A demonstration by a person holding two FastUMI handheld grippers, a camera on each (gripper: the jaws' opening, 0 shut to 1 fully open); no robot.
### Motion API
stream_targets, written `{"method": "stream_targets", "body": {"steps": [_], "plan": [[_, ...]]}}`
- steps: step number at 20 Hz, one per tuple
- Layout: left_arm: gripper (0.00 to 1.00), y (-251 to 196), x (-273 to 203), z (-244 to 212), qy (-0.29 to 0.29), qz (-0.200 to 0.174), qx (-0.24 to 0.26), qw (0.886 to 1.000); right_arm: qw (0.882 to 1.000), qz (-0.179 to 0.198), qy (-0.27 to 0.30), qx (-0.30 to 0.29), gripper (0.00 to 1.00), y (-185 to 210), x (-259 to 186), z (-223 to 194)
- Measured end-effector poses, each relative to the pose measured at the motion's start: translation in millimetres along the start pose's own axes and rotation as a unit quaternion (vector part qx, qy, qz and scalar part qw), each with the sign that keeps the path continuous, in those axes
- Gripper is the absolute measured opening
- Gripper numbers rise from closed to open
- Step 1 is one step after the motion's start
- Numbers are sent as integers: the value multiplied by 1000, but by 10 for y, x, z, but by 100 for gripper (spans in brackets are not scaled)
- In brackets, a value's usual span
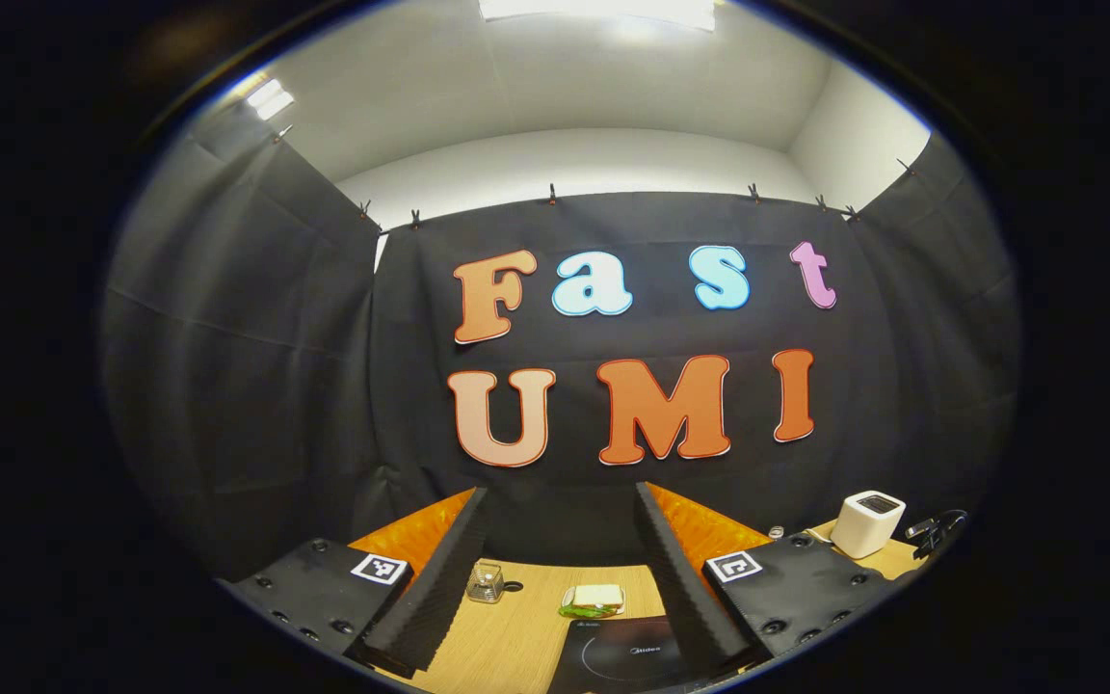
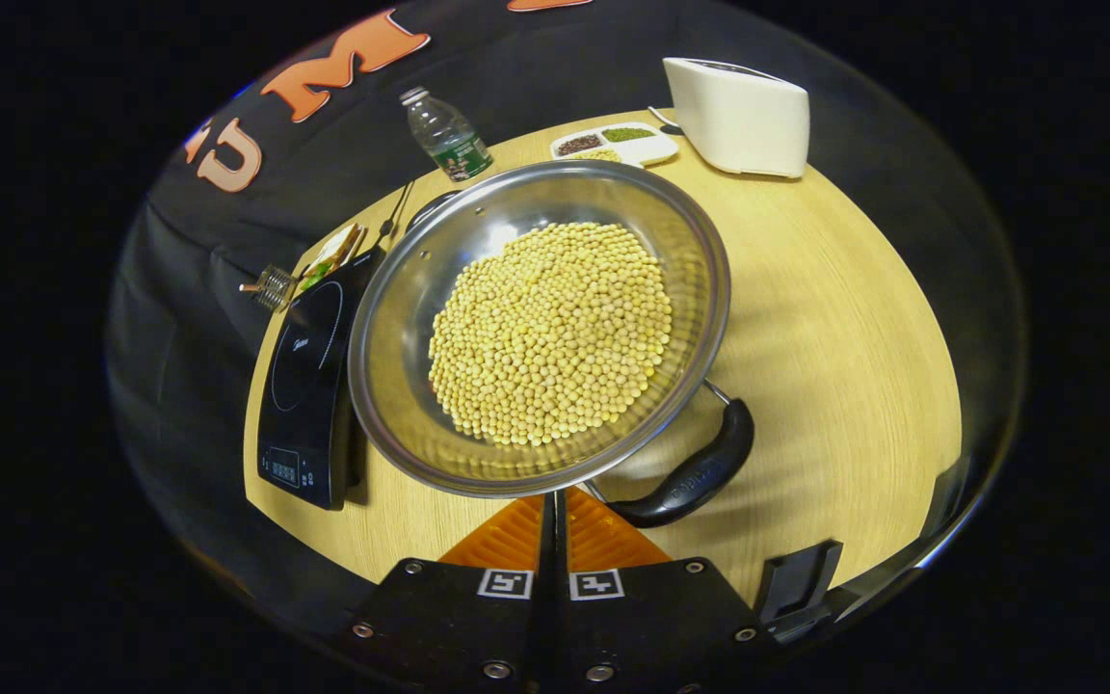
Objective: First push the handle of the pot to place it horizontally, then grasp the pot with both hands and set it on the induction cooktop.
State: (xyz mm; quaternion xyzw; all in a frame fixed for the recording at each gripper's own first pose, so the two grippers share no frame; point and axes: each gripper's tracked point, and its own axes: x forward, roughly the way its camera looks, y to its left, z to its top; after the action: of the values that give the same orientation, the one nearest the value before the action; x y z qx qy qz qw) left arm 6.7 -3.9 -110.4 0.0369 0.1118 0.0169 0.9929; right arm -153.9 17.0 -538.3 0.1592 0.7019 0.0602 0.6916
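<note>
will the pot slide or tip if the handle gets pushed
The pot, steel on smooth wood, would probably pivot and slide rather than tip. Its heap of soybeans likely makes it heavy, and the loose beans may shift. The black handle looks rigid.

Black cloth (image 1: 256, 386) hangs on three sides of the booth, clipped along its top edge by small clamps (image 1: 552, 196), with folds and creases running down it. Above the cloth stands a plain white wall (image 1: 565, 159), meeting a second white wall (image 1: 854, 130) at a corner on the right. The ceiling (image 1: 536, 77) is pale grey-white, lit by a bright panel (image 1: 598, 8) overhead and a smaller light (image 1: 269, 98) at the upper left — both glare strongly. Below, a light wood desk (image 2: 834, 318) with a fine straight grain runs up to the cloth; its near edge curves in the right gripper view, and soft shadows fall across it.
</note>
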Motion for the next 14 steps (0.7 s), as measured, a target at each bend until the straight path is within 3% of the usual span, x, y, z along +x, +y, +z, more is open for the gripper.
{"method": "stream_targets", "body": {"steps": [5,8,14], "plan": [[98,-13,23,-26,3,-3,-5,1000,1000,-21,2,6,0,-207,16,102],[97,27,35,-44,2,0,-8,1000,998,-58,12,26,0,-518,119,140],[97,97,82,-112,6,7,-9,1000,996,-56,6,64,3,-646,80,270]]}}
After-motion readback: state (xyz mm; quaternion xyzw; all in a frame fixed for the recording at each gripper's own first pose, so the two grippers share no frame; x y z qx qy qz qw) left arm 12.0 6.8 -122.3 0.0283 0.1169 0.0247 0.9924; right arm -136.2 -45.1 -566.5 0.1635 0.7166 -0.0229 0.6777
